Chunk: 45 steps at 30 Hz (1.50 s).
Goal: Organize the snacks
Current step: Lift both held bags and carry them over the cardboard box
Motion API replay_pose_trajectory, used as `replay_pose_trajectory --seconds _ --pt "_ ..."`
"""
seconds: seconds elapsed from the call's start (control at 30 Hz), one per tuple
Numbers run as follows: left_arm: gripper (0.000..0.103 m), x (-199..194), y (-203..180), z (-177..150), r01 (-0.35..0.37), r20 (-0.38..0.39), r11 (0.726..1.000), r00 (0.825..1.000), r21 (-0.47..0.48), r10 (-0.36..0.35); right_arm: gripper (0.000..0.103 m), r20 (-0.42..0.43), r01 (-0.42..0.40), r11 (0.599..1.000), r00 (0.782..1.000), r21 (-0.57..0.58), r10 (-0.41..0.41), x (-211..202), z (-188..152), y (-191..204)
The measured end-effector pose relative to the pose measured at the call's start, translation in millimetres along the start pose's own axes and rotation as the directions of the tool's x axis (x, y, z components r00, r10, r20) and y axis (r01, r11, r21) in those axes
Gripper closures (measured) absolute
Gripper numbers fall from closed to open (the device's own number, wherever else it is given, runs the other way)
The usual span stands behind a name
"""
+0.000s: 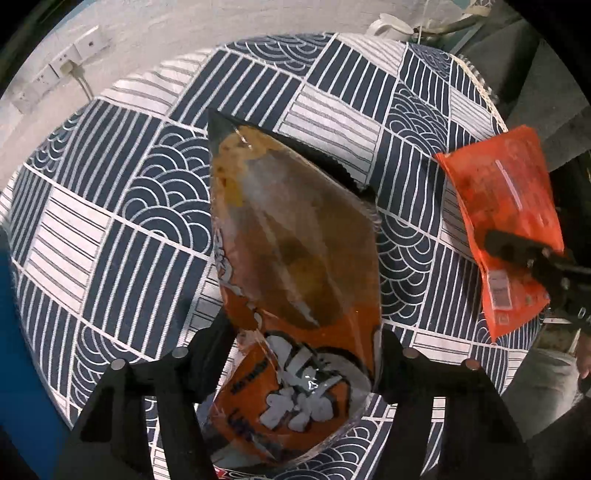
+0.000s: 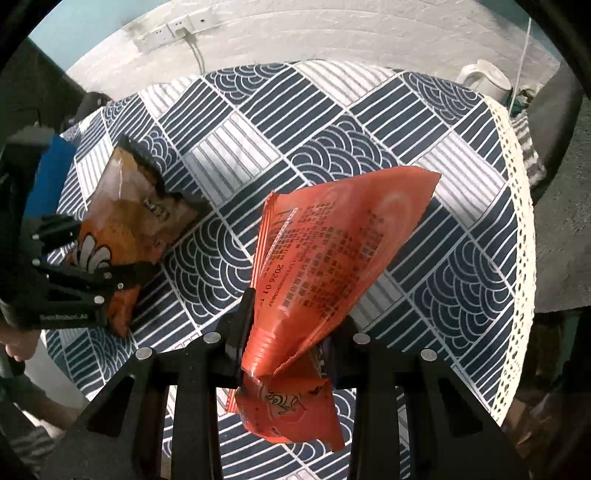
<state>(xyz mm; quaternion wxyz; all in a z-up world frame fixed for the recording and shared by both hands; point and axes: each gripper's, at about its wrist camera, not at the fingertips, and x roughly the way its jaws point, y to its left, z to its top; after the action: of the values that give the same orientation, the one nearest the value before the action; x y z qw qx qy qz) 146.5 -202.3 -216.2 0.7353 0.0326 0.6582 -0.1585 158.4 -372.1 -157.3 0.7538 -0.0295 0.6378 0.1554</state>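
The left gripper (image 1: 306,347) has its fingers (image 1: 218,343) clamped on the lower part of an orange-and-brown snack bag (image 1: 291,266), which is held up above the table (image 1: 110,206). The right gripper (image 2: 291,332) pinches a crumpled red snack packet (image 2: 332,240) between its fingers (image 2: 240,325), also raised off the blue-and-white patterned tablecloth (image 2: 332,122). The two bags hang well apart. A white kettle (image 2: 484,75) stands at the table's far edge, and wall sockets (image 2: 177,27) sit on the wall behind.
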Motion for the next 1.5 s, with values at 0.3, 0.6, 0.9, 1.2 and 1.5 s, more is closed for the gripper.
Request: replay_pose_trajectory --seconds 0.3,0.6,0.9,1.2,1.5 --pt "0.055 -28.0 -3.1 -17.9 -0.059 0.085 0.994 0.995 0.088 0.051 0.072 0.043 0.013 0.999 0.999 -0.029 -0.012 -14.8 4.4 15.0" --pt "0.055 -83.8 13.4 -37.2 -0.099 0.168 0.99 0.982 0.098 0.082 0.072 0.093 0.016 0.997 0.996 -0.069 -0.009 -39.9 12.0 43.4" --pt "0.055 -134.0 39.4 -52.1 -0.133 0.232 0.988 0.966 0.073 0.113 0.072 0.144 0.01 0.991 0.989 -0.137 0.01 -68.2 17.4 83.2" --pt "0.055 -181.8 69.9 -79.9 -0.135 0.304 0.991 0.944 0.0 0.129 0.072 0.201 -0.016 0.982 0.978 -0.188 0.055 -99.9 26.5 122.1" --pt "0.055 -219.5 96.2 -111.8 -0.175 0.378 0.983 0.908 -0.047 0.18 0.072 0.236 -0.051 0.97 0.966 -0.238 0.109 -126.0 36.6 162.1"
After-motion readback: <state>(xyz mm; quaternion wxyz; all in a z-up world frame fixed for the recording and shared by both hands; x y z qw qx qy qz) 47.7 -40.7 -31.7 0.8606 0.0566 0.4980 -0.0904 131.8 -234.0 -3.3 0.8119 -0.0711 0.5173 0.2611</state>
